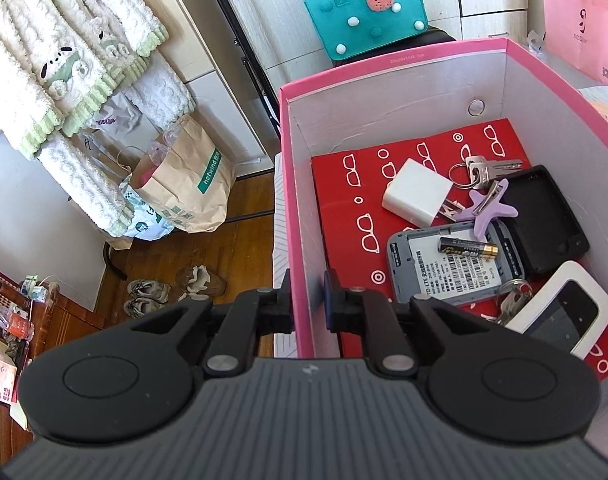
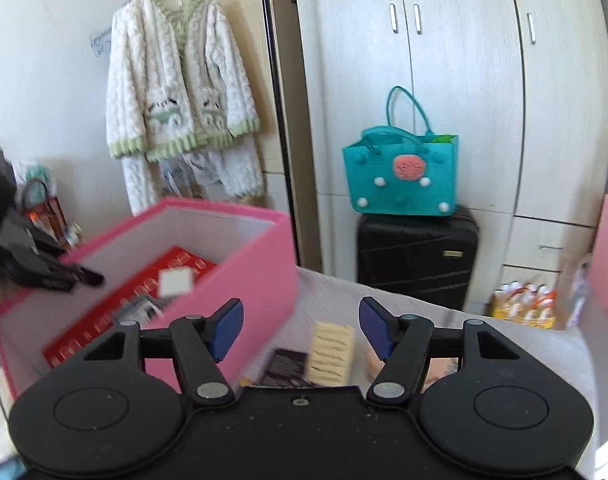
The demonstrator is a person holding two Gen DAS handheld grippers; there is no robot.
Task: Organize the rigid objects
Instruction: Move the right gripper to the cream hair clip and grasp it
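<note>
The left gripper (image 1: 307, 300) pinches the pink box (image 1: 292, 200) wall between narrow jaws; a slip could tip it. The right gripper (image 2: 300, 328) gapes wide, cream brush (image 2: 330, 354) between its jaws, unheld.

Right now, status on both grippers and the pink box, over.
Left gripper clamped on the pink box wall. Right gripper open, empty, above a cream ridged block on the bed. Charger, keys, battery already boxed. Nothing blocking.

"hotwind" on paper bag (image 1: 188, 184); "TD-LTE" on router label (image 1: 450, 268)
</note>
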